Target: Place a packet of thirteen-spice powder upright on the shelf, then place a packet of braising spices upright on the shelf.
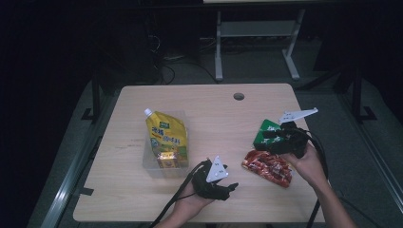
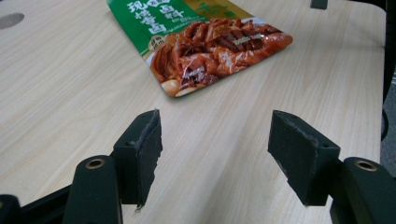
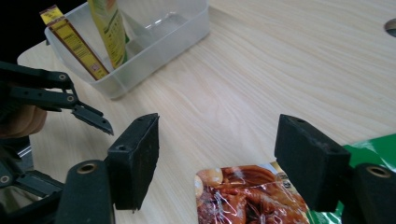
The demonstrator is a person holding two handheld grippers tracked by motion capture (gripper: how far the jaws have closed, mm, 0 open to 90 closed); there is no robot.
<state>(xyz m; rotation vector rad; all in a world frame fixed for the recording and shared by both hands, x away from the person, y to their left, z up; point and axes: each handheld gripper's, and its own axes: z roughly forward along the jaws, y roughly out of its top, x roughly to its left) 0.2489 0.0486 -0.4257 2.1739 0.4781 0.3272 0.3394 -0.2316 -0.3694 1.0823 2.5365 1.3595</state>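
Note:
A flat food packet [image 1: 268,166], green at one end and printed with red braised meat at the other, lies on the right of the wooden table [image 1: 214,109]. My right gripper [image 1: 272,138] hovers over the packet's green end. In the right gripper view its jaws [image 3: 217,165] stand open, with the packet [image 3: 247,198] on the table below the gap and untouched. My left gripper [image 1: 230,187] rests low near the front edge and points right toward the packet. Its jaws [image 2: 217,158] are open and empty, and the packet [image 2: 210,46] lies a short way ahead.
A clear plastic bin [image 1: 149,164] stands left of centre. It holds a yellow spouted pouch [image 1: 166,133] and a small yellow box [image 1: 167,160]. A round cable hole [image 1: 238,96] sits near the table's far edge. In the right gripper view the bin [image 3: 140,56] is beyond the left gripper [image 3: 70,100].

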